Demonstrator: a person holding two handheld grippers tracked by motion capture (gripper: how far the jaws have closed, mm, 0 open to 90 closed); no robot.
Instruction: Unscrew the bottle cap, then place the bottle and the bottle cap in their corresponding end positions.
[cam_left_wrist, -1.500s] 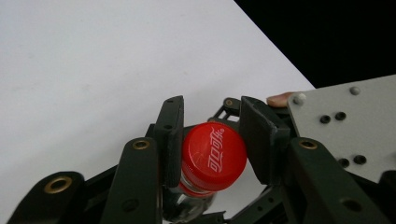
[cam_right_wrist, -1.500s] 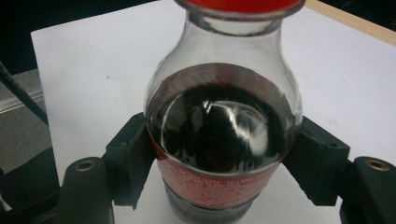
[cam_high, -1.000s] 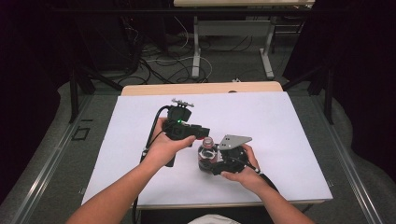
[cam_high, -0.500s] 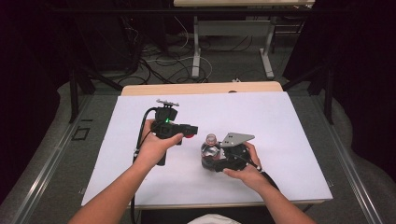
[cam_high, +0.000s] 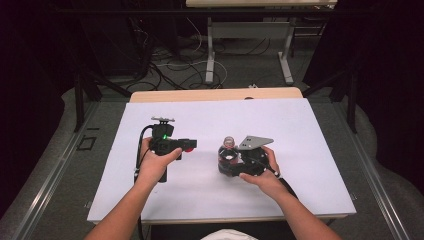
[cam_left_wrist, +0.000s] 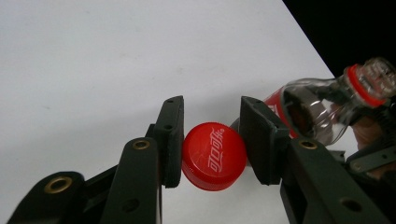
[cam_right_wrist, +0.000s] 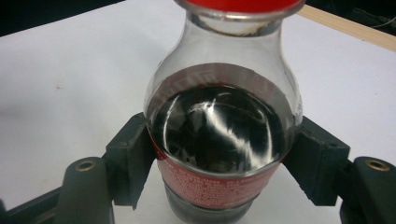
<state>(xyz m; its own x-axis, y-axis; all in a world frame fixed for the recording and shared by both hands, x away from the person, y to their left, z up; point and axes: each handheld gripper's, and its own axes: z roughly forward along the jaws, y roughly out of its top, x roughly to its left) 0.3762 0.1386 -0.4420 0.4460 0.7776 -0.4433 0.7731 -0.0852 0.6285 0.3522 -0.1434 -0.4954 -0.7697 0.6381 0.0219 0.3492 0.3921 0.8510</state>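
Left gripper (cam_left_wrist: 212, 142) is clamped on the red cap (cam_left_wrist: 214, 156), held off near the table's (cam_high: 300, 130) left edge. Right gripper (cam_right_wrist: 219, 161) pinches the bottle (cam_right_wrist: 219, 126) w/ dark soda mid-table. Bottle's open, smooth, prob. slippery; grip at label.

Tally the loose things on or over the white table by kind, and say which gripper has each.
Red bottle cap: 1, in the left gripper
Cola bottle, uncapped: 1, in the right gripper
Total: 2 things
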